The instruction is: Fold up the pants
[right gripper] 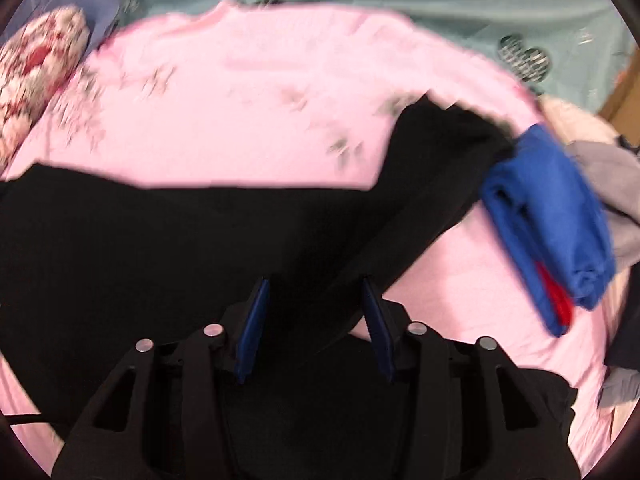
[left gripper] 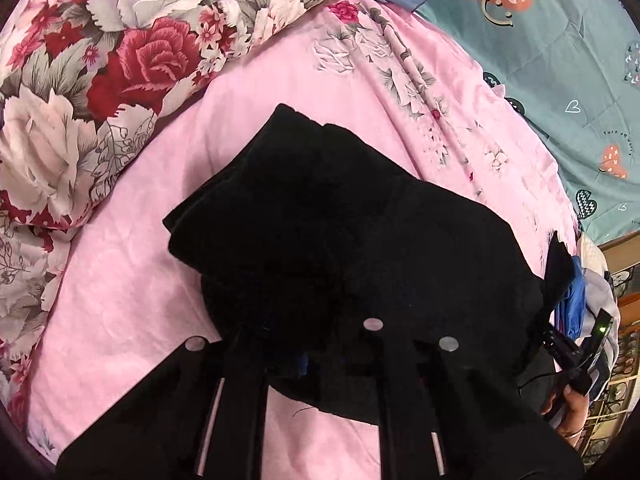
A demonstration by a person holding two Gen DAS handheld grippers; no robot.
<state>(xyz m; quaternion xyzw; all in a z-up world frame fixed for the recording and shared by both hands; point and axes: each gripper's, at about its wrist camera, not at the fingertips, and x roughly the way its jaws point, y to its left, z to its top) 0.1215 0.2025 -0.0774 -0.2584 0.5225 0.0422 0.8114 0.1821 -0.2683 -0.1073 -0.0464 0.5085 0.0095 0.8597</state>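
The black pants lie bunched and partly folded on the pink bedsheet. At the bottom of the left wrist view my left gripper is shut on the near edge of the pants, its fingertips buried in the dark cloth. In the blurred right wrist view the pants stretch from the left to a leg end at upper right. My right gripper is low over them, its blue pads apart with black cloth lying between them.
A floral pillow lies at the left and a teal quilt at the far right. A folded blue garment with red inside and grey clothes lie by the pants' leg end. A hand shows at the right edge.
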